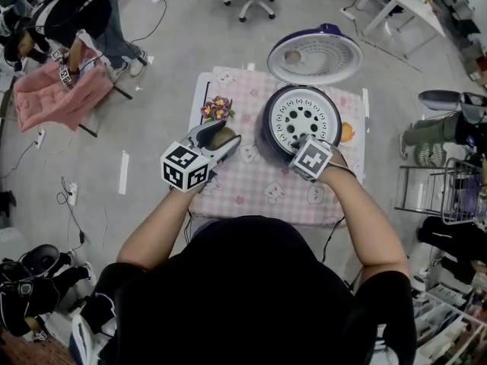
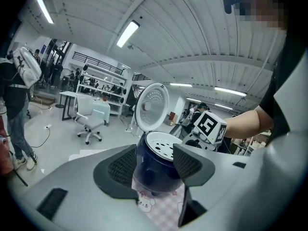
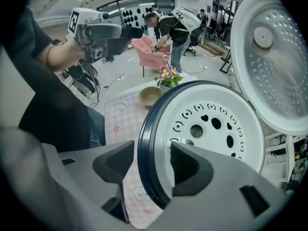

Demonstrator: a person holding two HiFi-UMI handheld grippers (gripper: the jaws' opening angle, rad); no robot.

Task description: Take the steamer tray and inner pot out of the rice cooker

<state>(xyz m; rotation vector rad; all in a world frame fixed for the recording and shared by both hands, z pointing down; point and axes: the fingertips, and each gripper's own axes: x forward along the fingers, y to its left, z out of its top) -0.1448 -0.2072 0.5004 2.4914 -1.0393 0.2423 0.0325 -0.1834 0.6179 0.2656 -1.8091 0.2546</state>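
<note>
A dark blue rice cooker stands on the pink checked tablecloth with its lid swung open behind it. A white steamer tray with holes sits in its top and hides the inner pot. My right gripper is open at the near rim. In the right gripper view the right gripper straddles the cooker's rim, one jaw outside and one over the steamer tray. My left gripper hovers open left of the cooker, and in its own view the left gripper faces the cooker.
A small brown bowl lies under the left gripper, with a flower bunch behind it. An orange item sits right of the cooker. Chairs, cables and people surround the small table.
</note>
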